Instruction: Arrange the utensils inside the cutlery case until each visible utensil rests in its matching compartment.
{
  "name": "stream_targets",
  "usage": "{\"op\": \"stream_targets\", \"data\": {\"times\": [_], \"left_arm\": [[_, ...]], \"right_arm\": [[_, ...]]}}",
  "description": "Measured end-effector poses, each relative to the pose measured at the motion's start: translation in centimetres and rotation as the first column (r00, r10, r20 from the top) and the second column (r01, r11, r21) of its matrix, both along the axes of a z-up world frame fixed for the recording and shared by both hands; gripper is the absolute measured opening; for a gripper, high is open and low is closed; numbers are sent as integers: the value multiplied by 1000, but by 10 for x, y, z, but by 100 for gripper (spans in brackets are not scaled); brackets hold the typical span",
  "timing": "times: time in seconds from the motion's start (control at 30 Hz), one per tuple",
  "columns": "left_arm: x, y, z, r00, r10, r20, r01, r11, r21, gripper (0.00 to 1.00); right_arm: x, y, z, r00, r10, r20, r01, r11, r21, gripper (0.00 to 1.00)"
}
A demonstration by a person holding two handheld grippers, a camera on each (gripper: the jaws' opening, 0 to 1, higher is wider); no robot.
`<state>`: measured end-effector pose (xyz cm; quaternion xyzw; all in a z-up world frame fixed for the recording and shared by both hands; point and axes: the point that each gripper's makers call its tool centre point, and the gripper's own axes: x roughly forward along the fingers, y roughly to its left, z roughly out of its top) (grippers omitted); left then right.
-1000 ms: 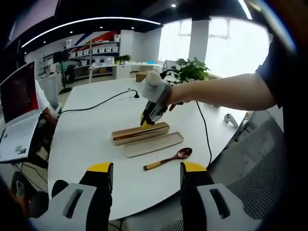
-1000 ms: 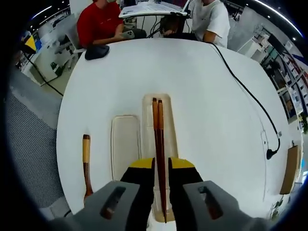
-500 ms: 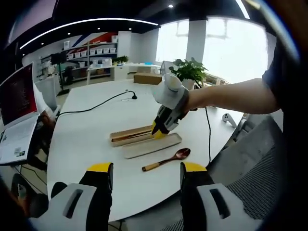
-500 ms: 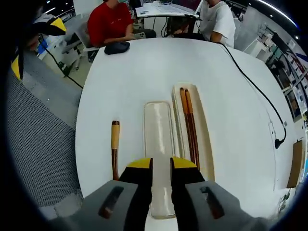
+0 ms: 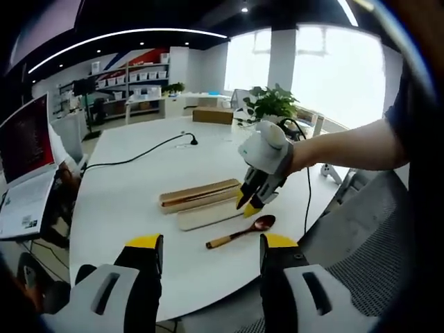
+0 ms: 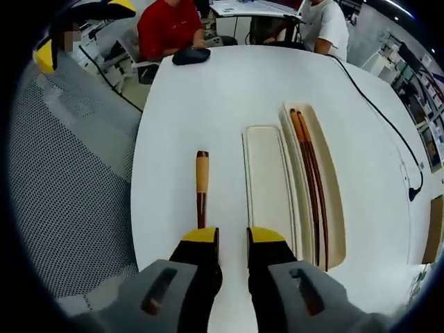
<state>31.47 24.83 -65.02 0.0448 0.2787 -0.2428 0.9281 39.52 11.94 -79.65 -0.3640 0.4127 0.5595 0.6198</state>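
On the white table (image 6: 208,104), one case (image 6: 326,201) holding two chopsticks (image 6: 309,173) is seen right of centre, one lid (image 6: 267,184) just left of it, and one spoon (image 6: 201,191) further left. A cable (image 6: 378,97) runs upper right. The right gripper (image 6: 232,239) is parted narrowly, empty, over the spoon's bowl. The left gripper (image 5: 211,246) is seen wide open, empty.

The left gripper view sits back from the worktop (image 5: 125,201) edge, looking across at the case (image 5: 200,195) from some way off. The right gripper view hangs close above the same case (image 6: 322,187), facing along its length. Both take in case, lid (image 6: 267,182) and spoon (image 6: 201,187).
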Motion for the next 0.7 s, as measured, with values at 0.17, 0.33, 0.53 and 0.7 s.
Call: {"op": "stream_targets", "data": {"times": [0.17,0.33,0.53,0.7], "left_arm": [[0,0,0,1000,0,2,0,1000,0,58],[0,0,0,1000,3,3,-3,1000,1,58],[0,0,0,1000,0,0,0,1000,4,58],[0,0,0,1000,3,1,-3,1000,4,57]], "right_arm": [[-6,-1,-4,1000,0,-11,0,1000,2,13],[-13,-1,-6,999,-8,-32,8,1000,9,13],[-21,6,-14,999,4,-50,-4,1000,11,13],[-25,9,-23,998,13,-61,-12,1000,4,13]]}}
